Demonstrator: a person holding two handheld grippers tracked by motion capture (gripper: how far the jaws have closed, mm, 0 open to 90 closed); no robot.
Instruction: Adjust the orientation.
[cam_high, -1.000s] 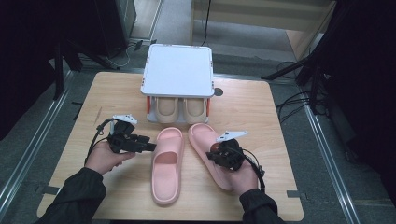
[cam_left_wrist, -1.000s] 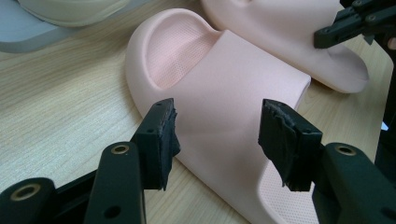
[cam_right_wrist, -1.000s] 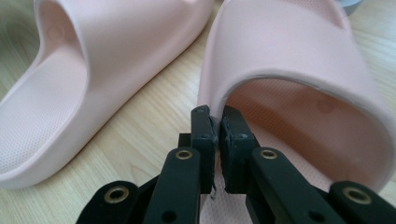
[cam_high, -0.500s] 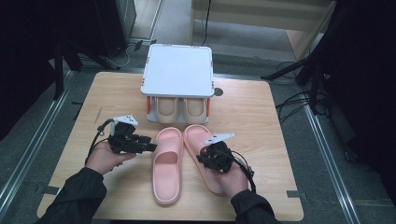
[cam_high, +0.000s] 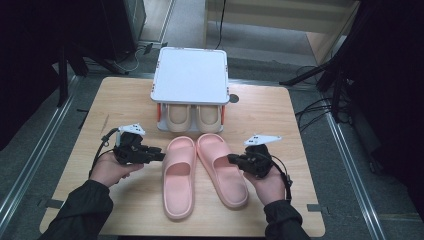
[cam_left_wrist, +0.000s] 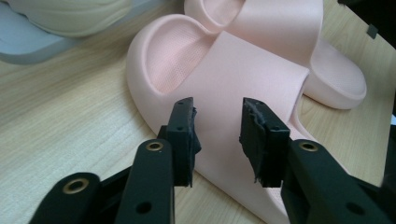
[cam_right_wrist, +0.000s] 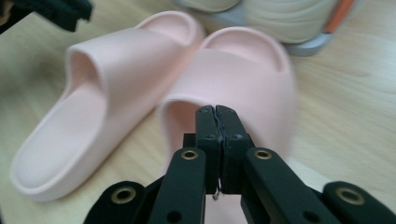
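Two pink slippers lie side by side at the table's middle, the left slipper (cam_high: 178, 176) and the right slipper (cam_high: 220, 169). My left gripper (cam_high: 160, 156) points at the left slipper's outer side. In the left gripper view its jaws (cam_left_wrist: 217, 127) stand apart in front of the strap (cam_left_wrist: 243, 70); they have just been closing, and nothing is pressed between them. My right gripper (cam_high: 233, 159) sits at the right slipper's outer edge. In the right gripper view its jaws (cam_right_wrist: 215, 122) are shut pad to pad, with nothing in them, before the right slipper's strap (cam_right_wrist: 243, 79).
A low rack with a white top (cam_high: 190, 75) stands at the back middle. A pair of beige slippers (cam_high: 192, 116) sits on its lower shelf. Bare wooden table (cam_high: 120, 100) lies on both sides. Dark equipment and cables surround the table.
The left gripper's jaws have narrowed while that hand stayed put. The right hand first pushed left against the right slipper, then drew back to the right, and its jaws are shut.
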